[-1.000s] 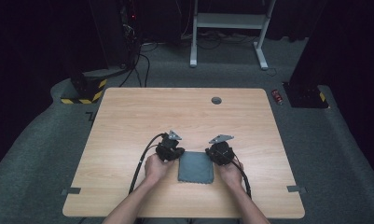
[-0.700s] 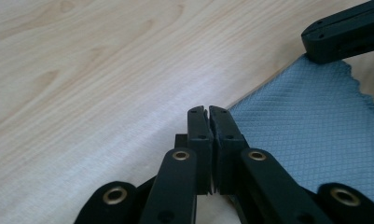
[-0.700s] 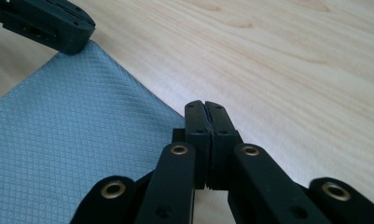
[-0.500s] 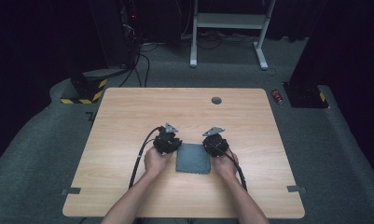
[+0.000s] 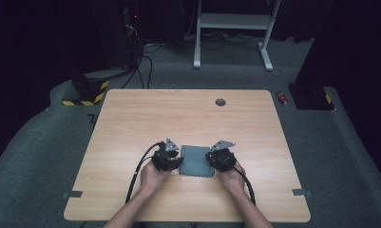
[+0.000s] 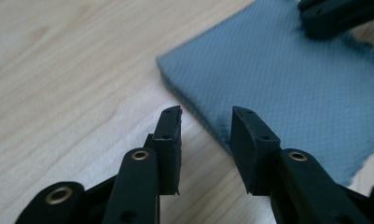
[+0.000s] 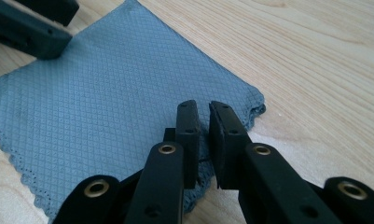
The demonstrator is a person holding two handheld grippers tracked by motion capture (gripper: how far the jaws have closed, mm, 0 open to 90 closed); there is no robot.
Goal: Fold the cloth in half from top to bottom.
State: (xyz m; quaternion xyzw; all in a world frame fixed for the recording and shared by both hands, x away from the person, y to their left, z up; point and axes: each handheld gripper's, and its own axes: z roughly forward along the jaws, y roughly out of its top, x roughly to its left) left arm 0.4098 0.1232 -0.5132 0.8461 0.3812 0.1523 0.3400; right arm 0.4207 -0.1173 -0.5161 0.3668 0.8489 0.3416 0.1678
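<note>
Grey cloth (image 5: 195, 161) flat between left gripper (image 5: 175, 161), right gripper (image 5: 214, 159)

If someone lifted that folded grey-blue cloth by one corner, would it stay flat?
Probably not. The folded grey-blue waffle-textured cloth looks thin and soft, so it would likely droop and unfold. Its textured weave probably grips rather than slips, and it looks light.

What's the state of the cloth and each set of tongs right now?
cloth: folded into a flat square, lying on the table, scalloped edge toward the person.
left tongs: open, jaws have just been opening, nothing between them, tips at the cloth's edge.
right tongs: open by a narrow gap, jaws have just parted, nothing pinched, tips over the cloth's corner.
</note>
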